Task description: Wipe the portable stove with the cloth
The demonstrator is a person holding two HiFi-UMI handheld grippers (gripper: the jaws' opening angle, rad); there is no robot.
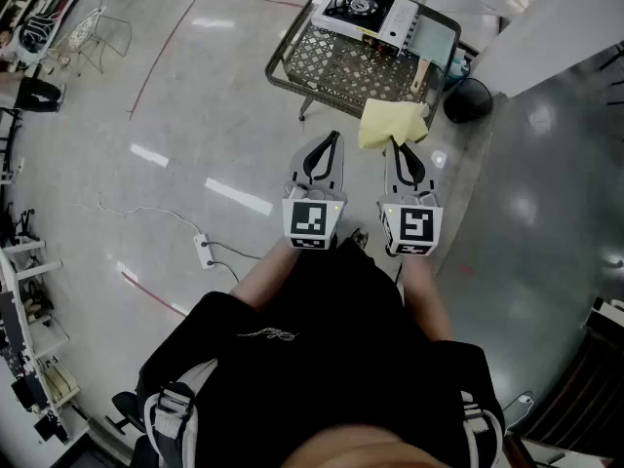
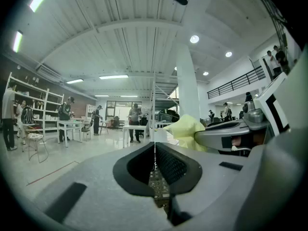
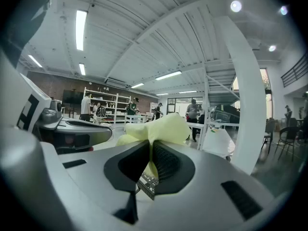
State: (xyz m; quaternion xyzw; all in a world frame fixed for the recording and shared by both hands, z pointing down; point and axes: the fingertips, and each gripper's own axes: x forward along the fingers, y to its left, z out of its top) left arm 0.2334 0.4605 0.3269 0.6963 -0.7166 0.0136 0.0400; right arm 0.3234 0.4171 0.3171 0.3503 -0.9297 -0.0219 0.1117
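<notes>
The person stands on a glossy grey floor [image 1: 195,115] crossed by red tape lines, facing a metal lattice desk [image 1: 327,66]. The portable stove [image 1: 363,8] sits at the desk's far end, well apart from both tools. The right gripper [image 1: 395,146] has its fingers pinching the yellow cloth [image 1: 393,123], held up near the desk's near edge. Just beside it, the left gripper [image 1: 334,136] has its fingers pressed together on nothing. A power strip [image 1: 205,252] lies on the floor. White shelves [image 3: 103,102] line the far wall of the hall.
</notes>
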